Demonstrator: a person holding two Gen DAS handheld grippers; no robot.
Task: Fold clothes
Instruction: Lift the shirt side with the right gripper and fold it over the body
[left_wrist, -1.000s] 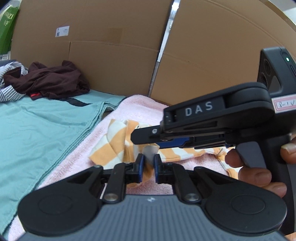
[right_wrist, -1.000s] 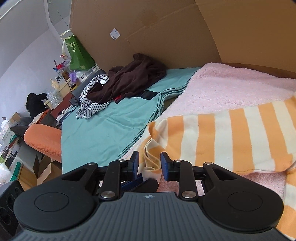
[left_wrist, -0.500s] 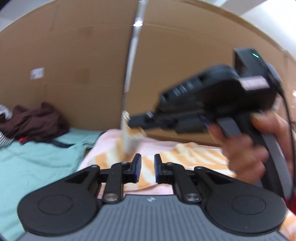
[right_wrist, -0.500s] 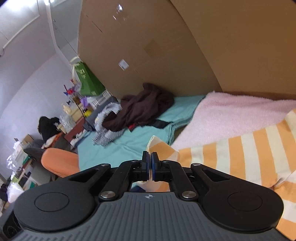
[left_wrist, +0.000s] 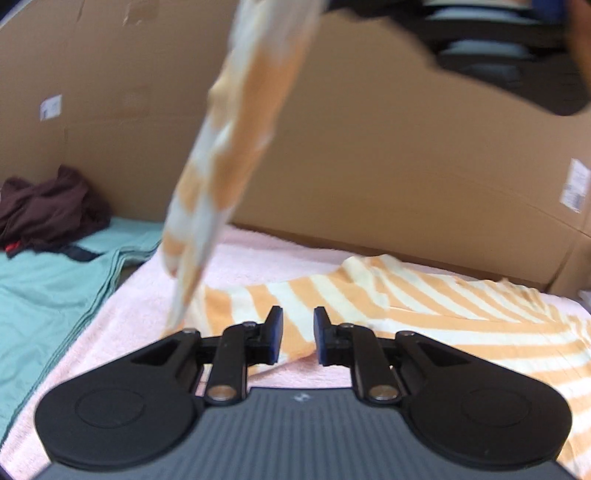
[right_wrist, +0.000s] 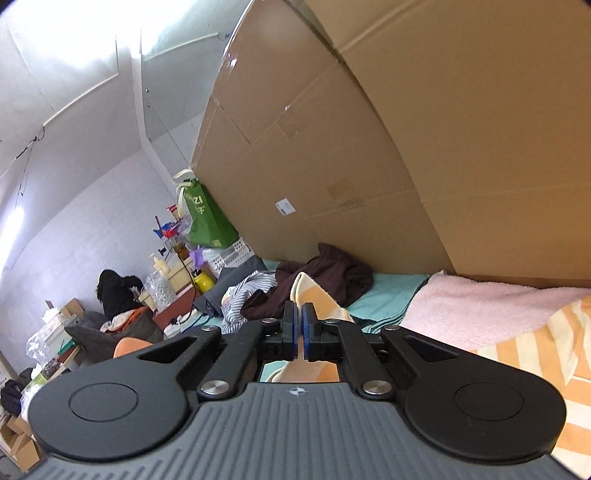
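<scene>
Two grippers were at work over one orange-and-cream striped garment (left_wrist: 424, 306). Right gripper (right_wrist: 298, 328): jaws pressed together on a corner of the striped cloth, which stood up past the blue pads (right_wrist: 290, 328) and hung out of the grip below. In the left wrist view that lifted part appeared as a blurred strip rising from the near left of the garment toward the top of the picture, where the dark body of the right gripper showed at the far right. Left gripper (left_wrist: 297, 336): jaws narrow and opening, with nothing between them; the striped cloth lay just beyond and beneath the tips. Most of the garment rested on a pink towel (left_wrist: 258, 251) spread beside a teal sheet (left_wrist: 44, 302); a dark brown garment (left_wrist: 51, 203) lay heaped at the far left against a cardboard wall (left_wrist: 369, 147).

Risks, as judged from this arrangement: the raised corner was held by a small bite of fabric, so a sharp pull could draw it out of the jaws. With only one corner lifted, the garment could twist or bunch rather than fold flat. The left jaws, still narrow, might pinch the towel along with the cloth.
</scene>
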